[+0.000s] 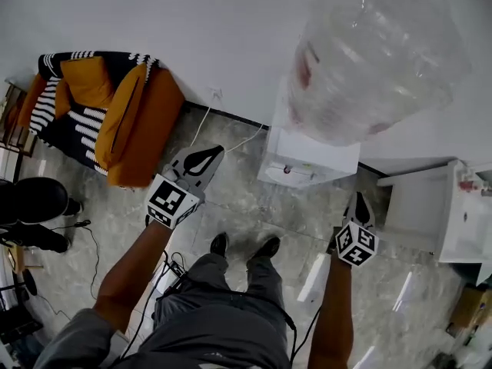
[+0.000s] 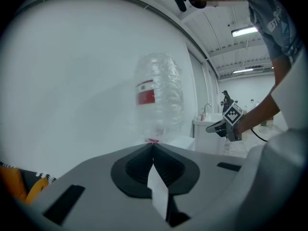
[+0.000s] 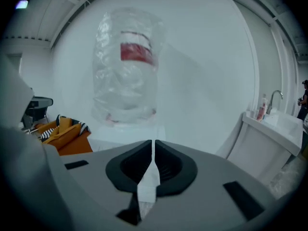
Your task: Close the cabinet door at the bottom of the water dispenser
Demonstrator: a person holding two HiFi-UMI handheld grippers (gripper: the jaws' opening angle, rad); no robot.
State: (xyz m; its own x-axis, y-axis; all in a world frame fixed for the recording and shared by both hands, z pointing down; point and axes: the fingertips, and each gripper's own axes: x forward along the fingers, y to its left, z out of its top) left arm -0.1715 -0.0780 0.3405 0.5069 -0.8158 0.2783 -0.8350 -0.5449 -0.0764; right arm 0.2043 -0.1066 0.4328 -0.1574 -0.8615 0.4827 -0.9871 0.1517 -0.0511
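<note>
- The water dispenser (image 1: 307, 162) stands on the floor (image 1: 246, 206) against the white wall (image 1: 192, 21), ahead of both grippers. No view shows its cabinet door, which sits low on the front under the overhanging top, so its position cannot be told.
- The left gripper (image 1: 209, 156) is clenched on nothing, its jaws meeting at the tips. It is held up to the left of the dispenser's front.
- The right gripper (image 1: 360, 202) is also clenched and empty, with only a hairline slit between the jaws. It is held off the dispenser's right front corner.
- Bare grey floor lies between the grippers and the dispenser, with the person's shoes (image 1: 244, 246) just behind them.
- A white cable (image 1: 201, 125) runs from the wall across the floor at the dispenser's left.
- Further left stands an orange armchair (image 1: 142, 133) with a striped cover.
- A white sink unit (image 1: 419, 206) stands just beside the dispenser on the right.
- The dispenser is upright, its long axis vertical and its front facing the person. A clear bottle (image 1: 373, 52) with a red label stands inverted on top.
</note>
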